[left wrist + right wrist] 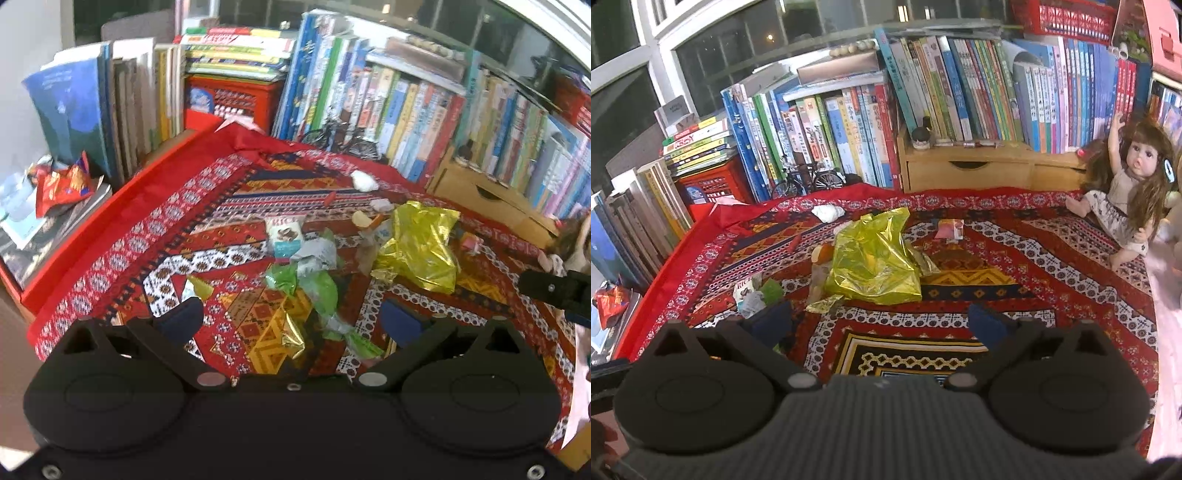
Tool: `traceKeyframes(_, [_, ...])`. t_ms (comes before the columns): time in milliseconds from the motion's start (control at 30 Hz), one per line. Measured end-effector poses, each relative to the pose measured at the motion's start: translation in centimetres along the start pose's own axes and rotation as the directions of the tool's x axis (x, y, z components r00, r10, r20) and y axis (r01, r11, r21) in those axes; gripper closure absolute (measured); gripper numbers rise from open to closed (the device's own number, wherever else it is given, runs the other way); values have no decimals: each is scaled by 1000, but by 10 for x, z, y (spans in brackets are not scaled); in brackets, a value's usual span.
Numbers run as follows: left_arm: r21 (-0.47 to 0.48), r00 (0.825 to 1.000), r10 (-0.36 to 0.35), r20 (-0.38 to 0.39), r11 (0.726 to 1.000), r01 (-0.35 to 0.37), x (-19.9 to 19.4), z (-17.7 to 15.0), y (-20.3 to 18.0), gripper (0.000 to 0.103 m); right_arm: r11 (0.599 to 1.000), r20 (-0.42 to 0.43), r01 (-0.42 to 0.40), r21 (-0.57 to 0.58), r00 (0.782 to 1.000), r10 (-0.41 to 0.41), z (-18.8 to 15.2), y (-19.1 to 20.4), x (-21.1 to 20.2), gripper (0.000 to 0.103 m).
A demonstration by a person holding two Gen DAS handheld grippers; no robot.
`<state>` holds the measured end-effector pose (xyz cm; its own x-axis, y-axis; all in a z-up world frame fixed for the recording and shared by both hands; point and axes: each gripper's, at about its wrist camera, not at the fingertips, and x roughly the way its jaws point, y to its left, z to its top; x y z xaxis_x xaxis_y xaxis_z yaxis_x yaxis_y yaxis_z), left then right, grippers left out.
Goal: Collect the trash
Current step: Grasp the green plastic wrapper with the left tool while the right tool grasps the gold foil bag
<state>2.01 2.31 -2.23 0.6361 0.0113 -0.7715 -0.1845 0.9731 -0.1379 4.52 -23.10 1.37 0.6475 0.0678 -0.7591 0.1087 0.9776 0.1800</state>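
Trash lies scattered on a red patterned cloth (207,206) (1034,258). A shiny yellow-gold bag (421,243) (875,258) sits near the middle. Green wrappers (317,288), a white snack packet (284,232) (744,290), a gold wrapper (291,328), a white crumpled tissue (364,180) (827,212) and a pink paper scrap (951,229) lie around it. My left gripper (291,321) hangs open just above the green and gold wrappers. To the right of the gold bag, my right gripper (881,321) is open over bare cloth and holds nothing.
Rows of upright books (406,103) (960,92) line the back and left. A red crate (236,96), a small model bicycle (807,179), a wooden drawer box (971,170) and a doll (1126,192) border the cloth. A red crumpled packet (61,188) lies on books at left.
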Motion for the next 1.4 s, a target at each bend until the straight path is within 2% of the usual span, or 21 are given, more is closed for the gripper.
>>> traceKeyframes(133, [-59,1000,-17,-24,998,15,10,0,5,7,1000,-35,-1,11,999,1,10,-7,18,3])
traceKeyframes(233, [-136,997,-63,-54,989,55,21,0,10,17,1000,-40,-1,1,999,1,20,-10,33,8])
traceKeyframes(300, [-171,993,-92,-76,982,78,31,0,10,28,1000,-55,-11,5,998,11,27,-12,45,12])
traceKeyframes(333, [-177,992,-98,-83,981,82,35,0,8,30,1000,-64,-17,8,998,17,30,-13,52,15])
traceKeyframes(467, [-165,991,-68,-115,985,49,60,0,-6,32,999,-97,-32,11,995,33,40,-19,76,22])
traceKeyframes(633, [-160,985,-73,-156,986,47,99,7,-25,43,999,-135,-47,-5,990,46,45,-27,98,26])
traceKeyframes(767, [-139,979,-14,-204,990,-14,134,5,-40,44,998,-159,-53,-34,986,47,51,-31,117,27])
traceKeyframes(833, [-166,971,-13,-237,986,-27,150,1,-43,52,997,-172,-64,-47,984,55,54,-32,127,27])
traceKeyframes(867, [-188,968,-22,-249,982,-26,157,-2,-43,60,996,-178,-69,-54,982,59,56,-31,132,27])
traceKeyframes(900, [-218,963,-40,-265,976,-19,164,-4,-43,74,995,-185,-76,-63,981,64,57,-30,138,27])
traceKeyframes(933, [-243,959,-53,-278,970,-16,169,-7,-42,80,994,-193,-85,-70,979,71,57,-28,143,27])
traceKeyframes(1000, [-271,963,-50,-264,962,-25,168,-9,-42,81,991,-215,-107,-79,973,88,58,-24,155,27])
traceKeyframes(1067, [-247,973,-32,-229,969,-26,157,-8,-44,81,987,-235,-132,-93,966,107,58,-18,167,26])
traceKeyframes(1233, [-216,977,-3,-213,975,-44,135,-4,-45,81,971,-257,-175,-162,958,130,59,9,198,24])
traceKeyframes(1400, [-234,980,19,-200,970,-67,123,-7,-37,81,954,-278,-215,-210,948,153,58,31,221,13])
